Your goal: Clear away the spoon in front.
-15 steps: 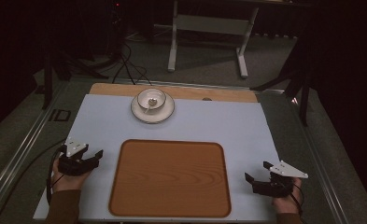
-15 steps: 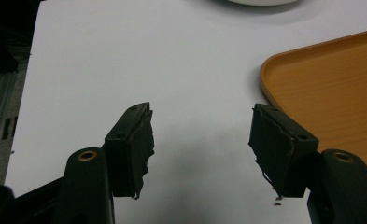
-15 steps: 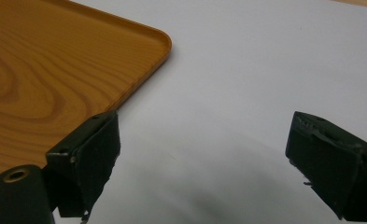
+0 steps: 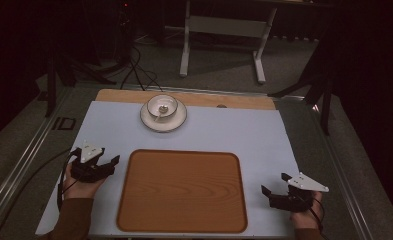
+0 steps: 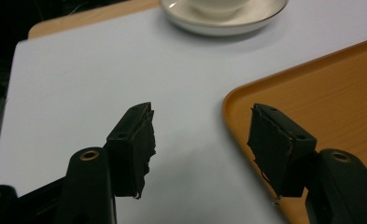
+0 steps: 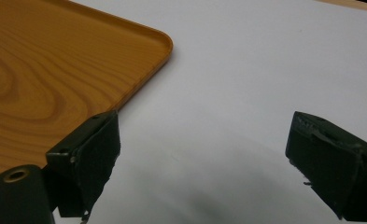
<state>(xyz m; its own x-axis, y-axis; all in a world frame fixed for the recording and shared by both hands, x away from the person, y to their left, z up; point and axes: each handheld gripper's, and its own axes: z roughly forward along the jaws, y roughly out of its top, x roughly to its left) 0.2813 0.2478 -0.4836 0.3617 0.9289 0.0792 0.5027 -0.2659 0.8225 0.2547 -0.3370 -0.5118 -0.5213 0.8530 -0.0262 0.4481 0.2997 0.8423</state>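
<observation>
Both grippers idle at the near corners of the tabletop (image 4: 264, 135), one either side of the wooden tray (image 4: 182, 192). The left gripper (image 4: 109, 165) has its fingers (image 5: 133, 148) released, with nothing but bare white surface between them; its right finger hangs just above the tray's left rim. The right gripper (image 4: 274, 186) likewise stands parted and empty, the tray's corner off to its left in the right gripper view.

The cup (image 4: 162, 106) sits on its saucer (image 4: 163, 120) at the far side, well apart from both grippers and beyond the tray's far edge. A small spoon appears to lie in the cup; too small to be sure.

Judged step: start position, nothing grasped yet. The left gripper is nearer the saucer. The likely next move calls for a forward reach to the saucer's rim, fingers level and low enough to grip that thin edge without tipping the cup.
</observation>
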